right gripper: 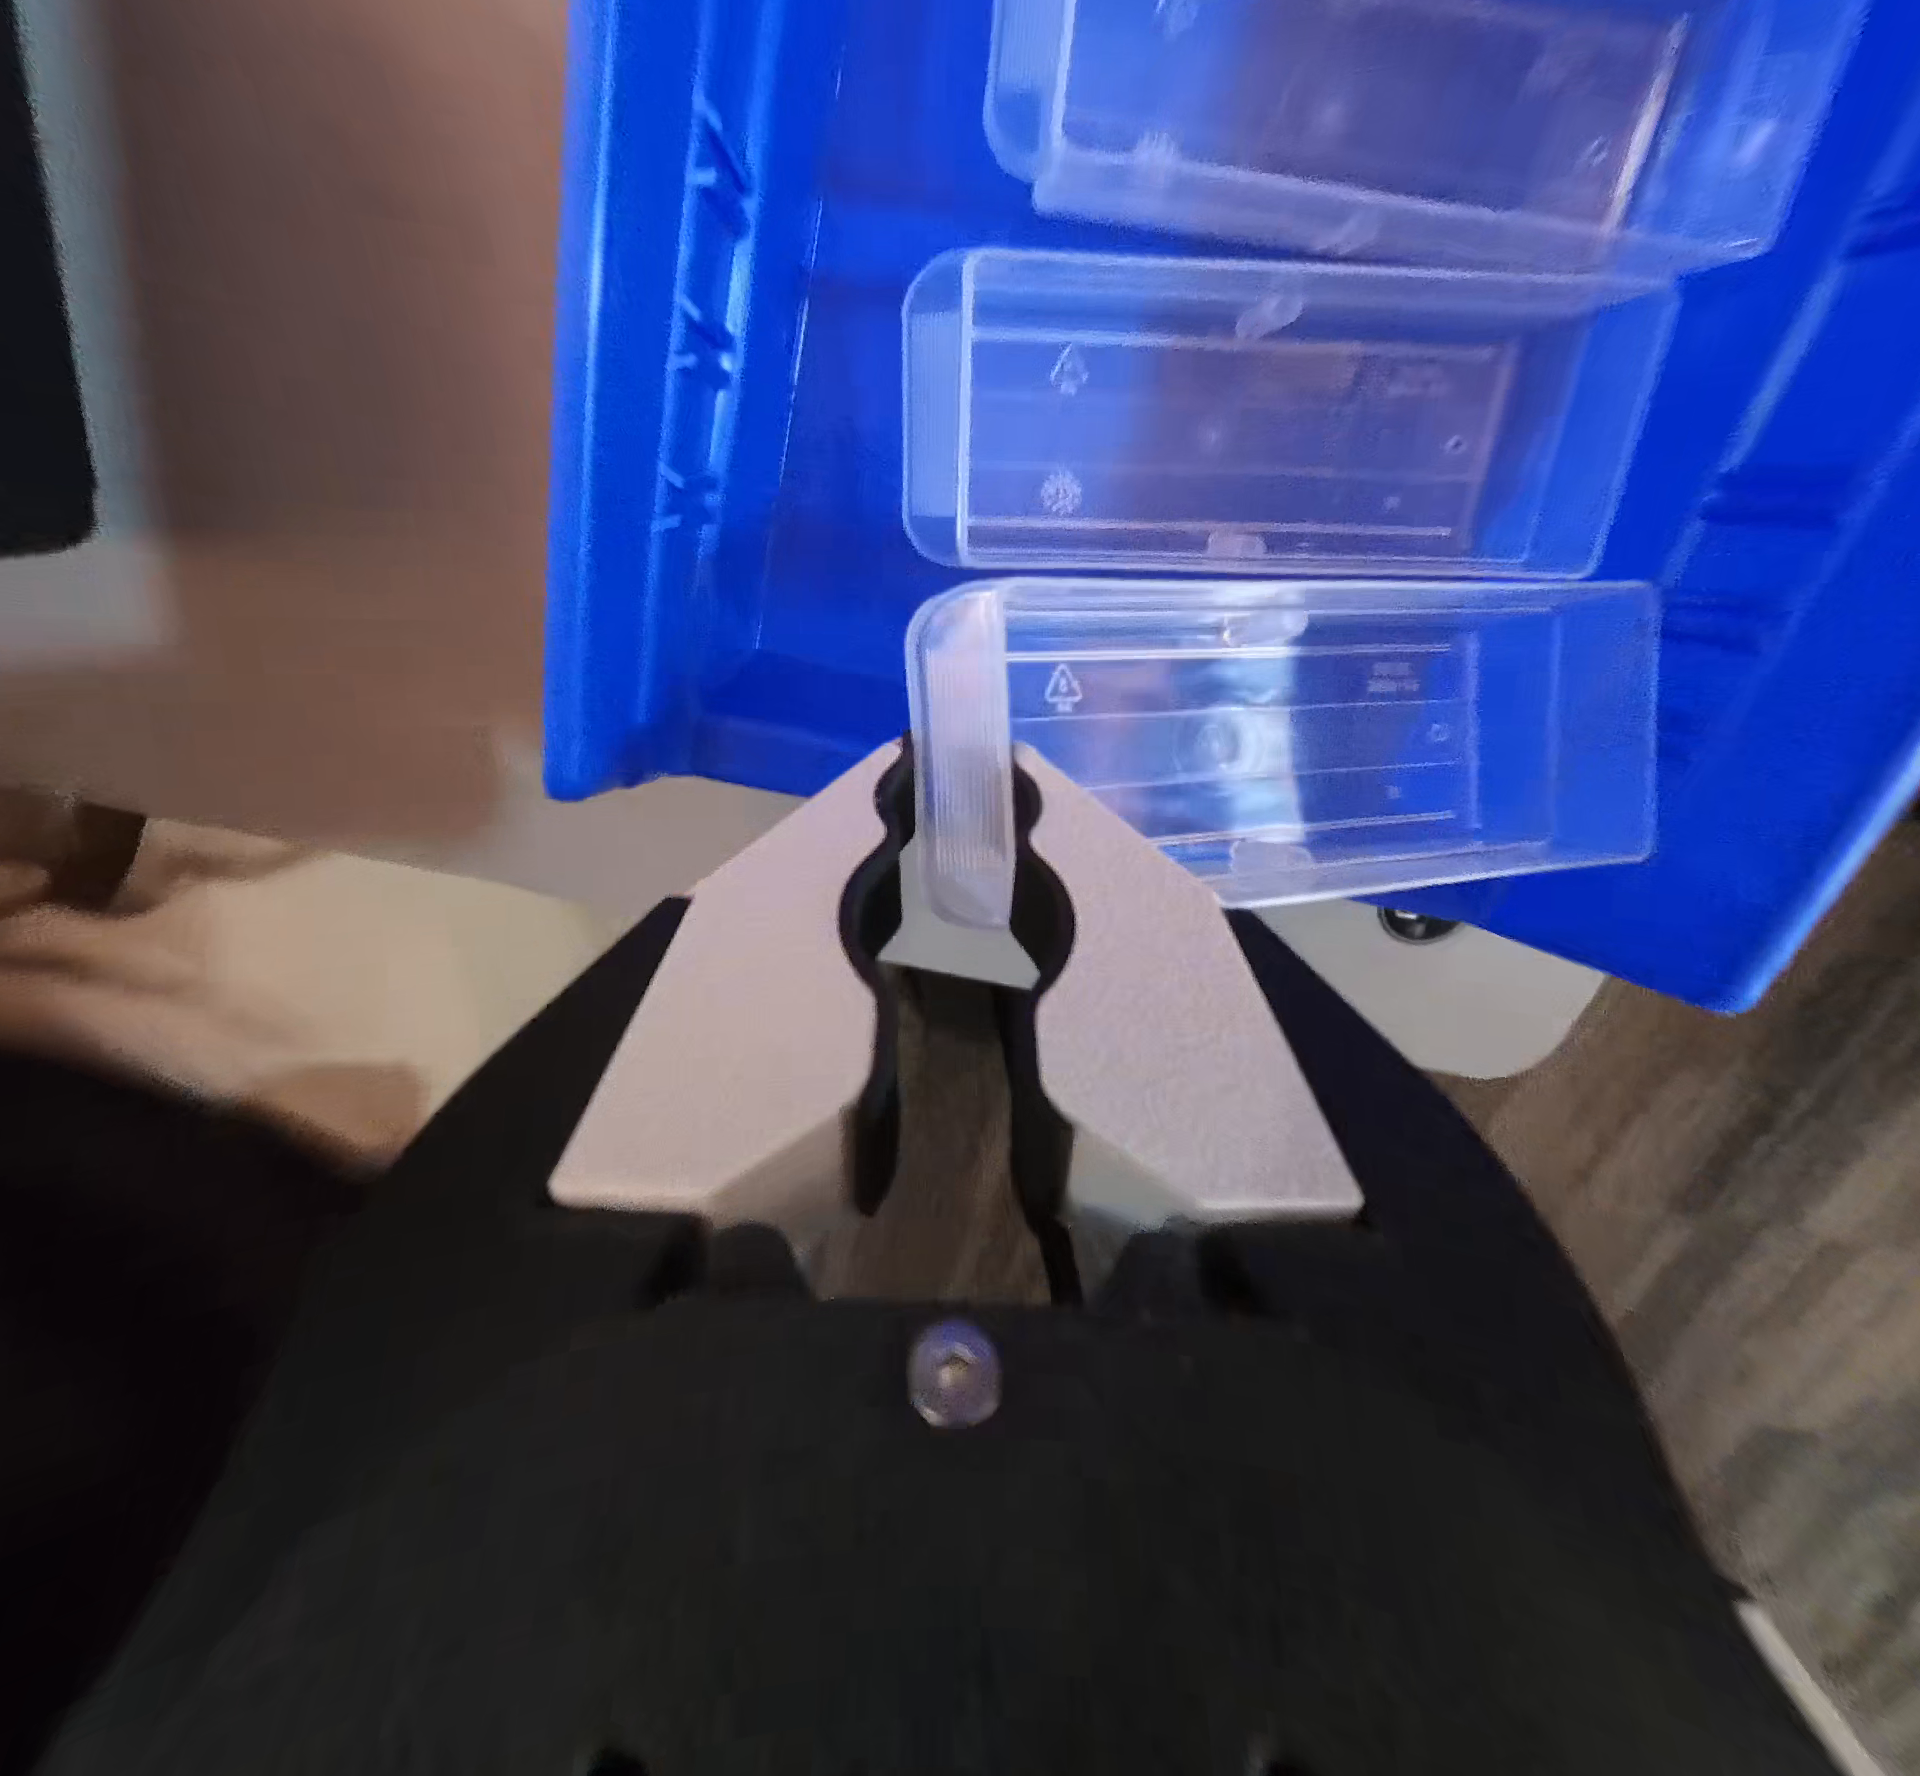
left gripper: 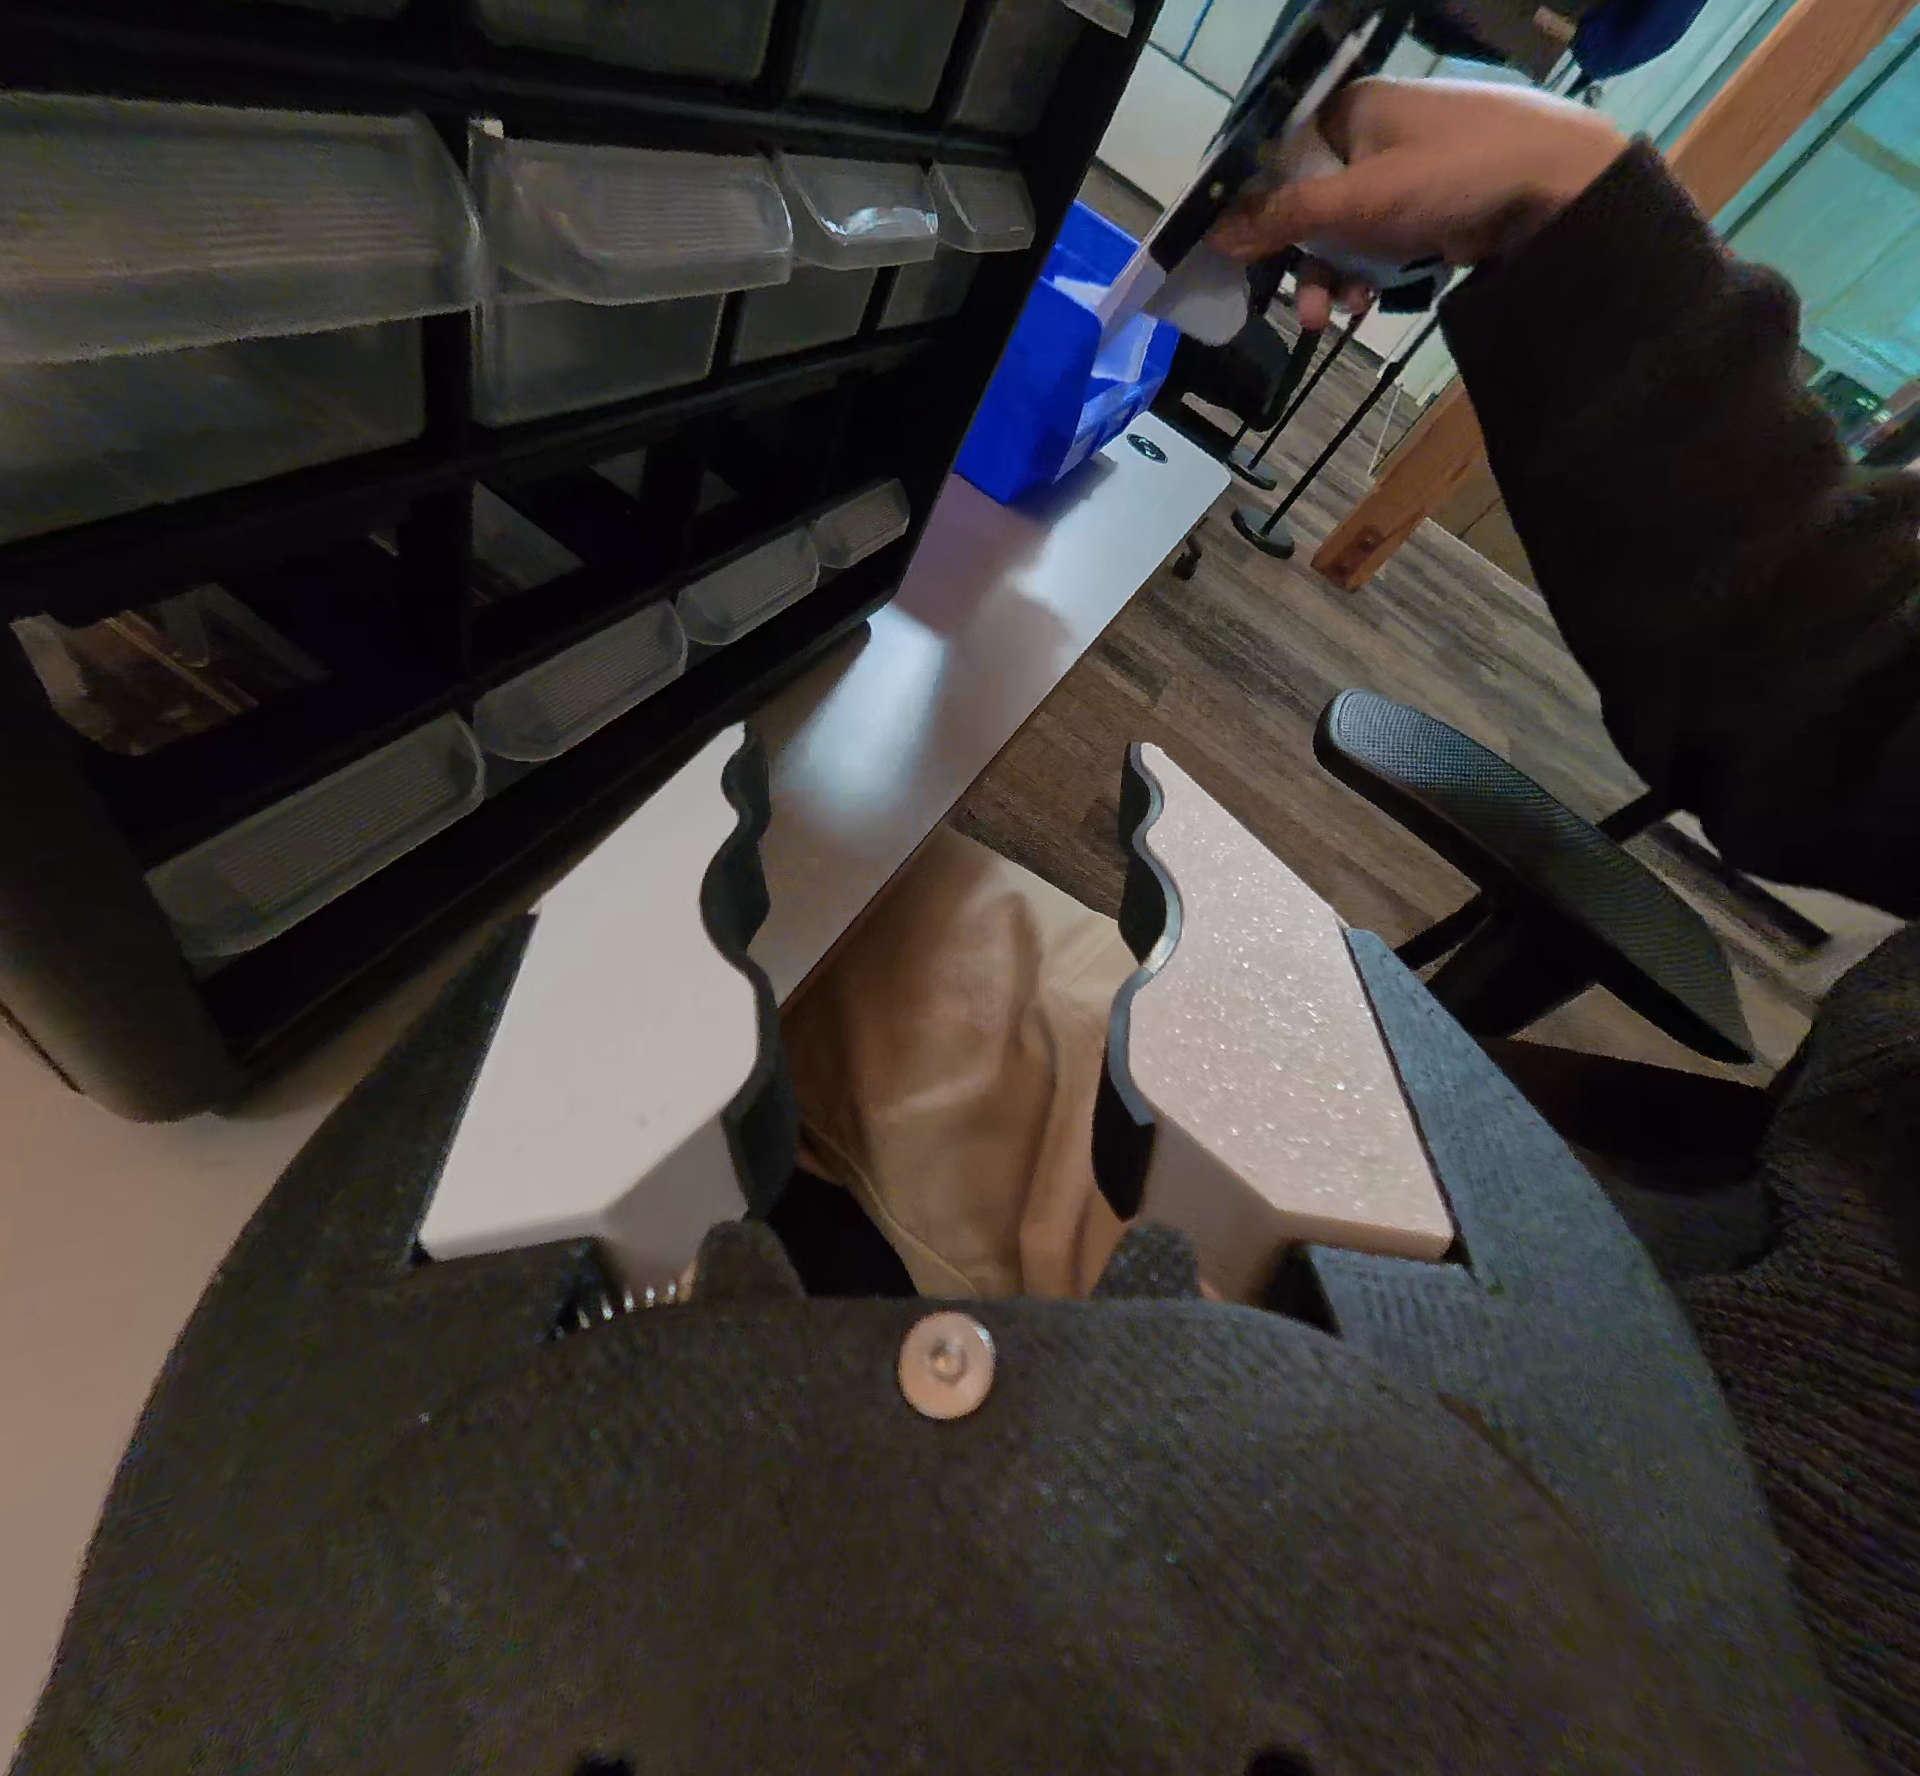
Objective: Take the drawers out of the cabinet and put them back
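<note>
White counter [left gripper: 966, 646] carries a black drawer cabinet [left gripper: 997, 438] with several slots vacant, a blue bin [right gripper: 707, 324] at its far end. Right tongs [right gripper: 956, 843] clench the handle of a clear drawer [right gripper: 1351, 739] at the bin, where two more lie. Left tongs [left gripper: 940, 957] hang released beside the cabinet

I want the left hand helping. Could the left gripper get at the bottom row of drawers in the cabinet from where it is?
Probably yes. The left gripper is open and empty, beside the cabinet; the bottom drawers face it with nothing between.
</note>
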`<action>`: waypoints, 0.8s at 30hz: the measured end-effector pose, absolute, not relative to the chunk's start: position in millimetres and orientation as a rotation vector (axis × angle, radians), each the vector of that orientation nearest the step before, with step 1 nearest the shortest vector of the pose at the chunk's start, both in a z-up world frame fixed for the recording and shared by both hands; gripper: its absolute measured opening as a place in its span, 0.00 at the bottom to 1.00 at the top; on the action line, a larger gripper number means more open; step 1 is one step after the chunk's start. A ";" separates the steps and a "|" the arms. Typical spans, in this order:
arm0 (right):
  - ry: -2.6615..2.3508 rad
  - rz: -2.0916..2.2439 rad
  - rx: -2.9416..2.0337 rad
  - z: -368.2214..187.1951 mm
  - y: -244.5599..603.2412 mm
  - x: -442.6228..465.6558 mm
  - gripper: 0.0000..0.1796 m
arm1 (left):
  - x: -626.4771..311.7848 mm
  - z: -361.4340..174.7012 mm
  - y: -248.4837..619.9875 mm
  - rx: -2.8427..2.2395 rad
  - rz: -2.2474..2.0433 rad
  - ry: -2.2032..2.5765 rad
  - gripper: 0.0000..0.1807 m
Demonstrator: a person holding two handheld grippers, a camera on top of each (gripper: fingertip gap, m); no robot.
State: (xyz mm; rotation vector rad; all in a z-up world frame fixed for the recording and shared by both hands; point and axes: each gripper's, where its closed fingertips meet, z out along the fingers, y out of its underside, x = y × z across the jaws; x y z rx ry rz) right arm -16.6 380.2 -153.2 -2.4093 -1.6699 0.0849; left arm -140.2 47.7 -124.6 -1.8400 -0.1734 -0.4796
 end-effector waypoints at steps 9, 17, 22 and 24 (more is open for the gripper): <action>-1.807 0.000 -2.479 -184.2 388.1 -31.9 0.07 | -143.9 -120.1 45.7 -1.817 -0.494 -0.187 0.36; -1.725 0.295 -2.506 -206.4 376.6 -45.1 0.13 | -146.2 -123.6 46.6 -1.816 -0.520 -0.209 0.36; -1.598 0.388 -2.346 -174.4 387.1 -50.9 0.17 | -147.3 -126.8 48.1 -1.821 -0.497 -0.195 0.35; -1.483 0.460 -2.235 -147.0 396.8 -53.3 0.18 | -147.0 -128.5 49.1 -1.823 -0.479 -0.174 0.34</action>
